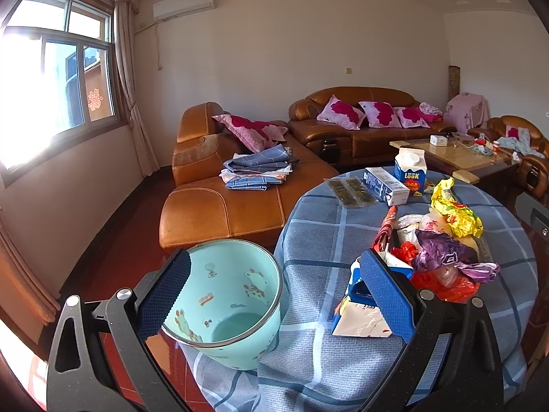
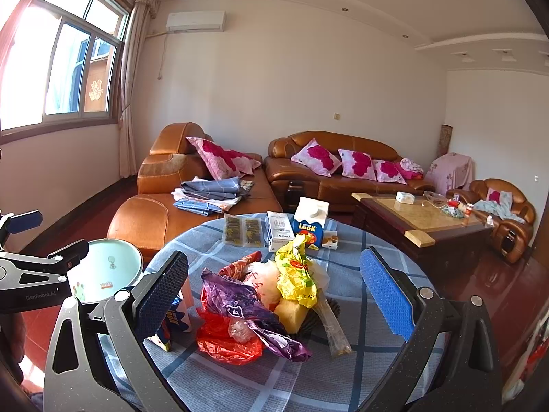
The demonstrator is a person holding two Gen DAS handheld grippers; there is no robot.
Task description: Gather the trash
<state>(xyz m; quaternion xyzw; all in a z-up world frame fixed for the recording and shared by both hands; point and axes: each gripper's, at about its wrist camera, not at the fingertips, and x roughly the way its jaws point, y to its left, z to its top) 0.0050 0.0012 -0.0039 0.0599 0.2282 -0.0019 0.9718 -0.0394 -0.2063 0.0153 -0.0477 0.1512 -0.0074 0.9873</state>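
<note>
Right gripper (image 2: 274, 292), jaws spread and empty, faces the crumpled purple, red and yellow plastic bags (image 2: 254, 309) lying between its fingers on the checked tablecloth (image 2: 360, 370); light, limp, slippery, best pinched at a bunched fold; left gripper (image 1: 274, 292), likewise spread, brackets the mint-green bin (image 1: 226, 295).

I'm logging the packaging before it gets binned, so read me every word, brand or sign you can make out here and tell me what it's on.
"LOOK": blue and white carton at the table's far side.
"GenRobot.AI": side of the left hand-held gripper, seen from the right wrist view.
Red paper character: window pane, a decoration, not legible as text.
Print on the white box, the bin's inner wall, the flattened carton and the bags: too small or blurred to read.
</note>
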